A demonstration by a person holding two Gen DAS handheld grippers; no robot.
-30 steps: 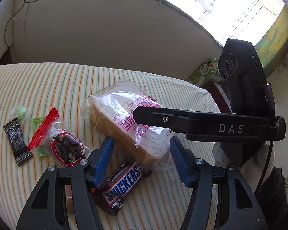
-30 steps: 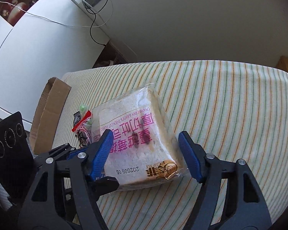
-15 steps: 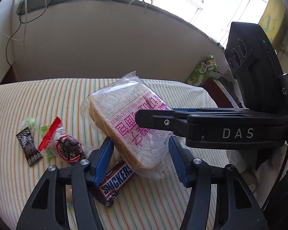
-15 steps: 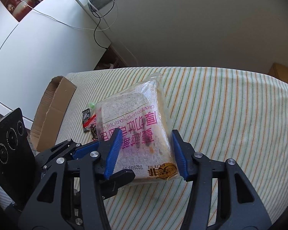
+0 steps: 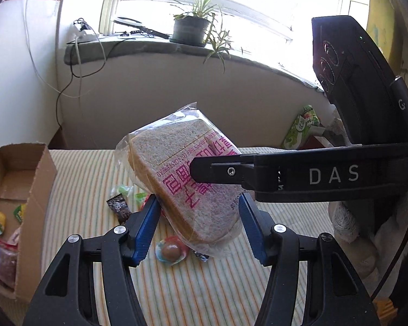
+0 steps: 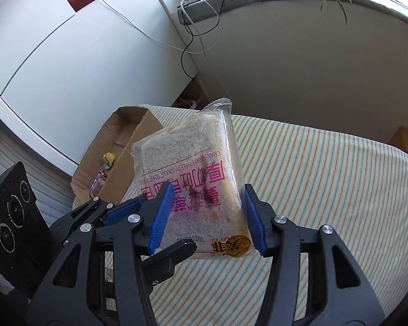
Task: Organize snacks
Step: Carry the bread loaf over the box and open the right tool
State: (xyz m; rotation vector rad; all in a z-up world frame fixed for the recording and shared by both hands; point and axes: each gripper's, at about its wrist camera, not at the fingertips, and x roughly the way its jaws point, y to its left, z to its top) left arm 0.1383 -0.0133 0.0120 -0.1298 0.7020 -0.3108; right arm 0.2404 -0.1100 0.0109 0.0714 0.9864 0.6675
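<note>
The bread packet (image 6: 193,190) hangs tilted in the air above the striped tablecloth (image 6: 326,179), pinched by 2 grippers at once: the right gripper (image 6: 205,214) clamps its printed lower end, and the left gripper (image 5: 198,222) grips its sides. The cardboard box (image 5: 27,190) sits open nearby, snacks inside.
</note>
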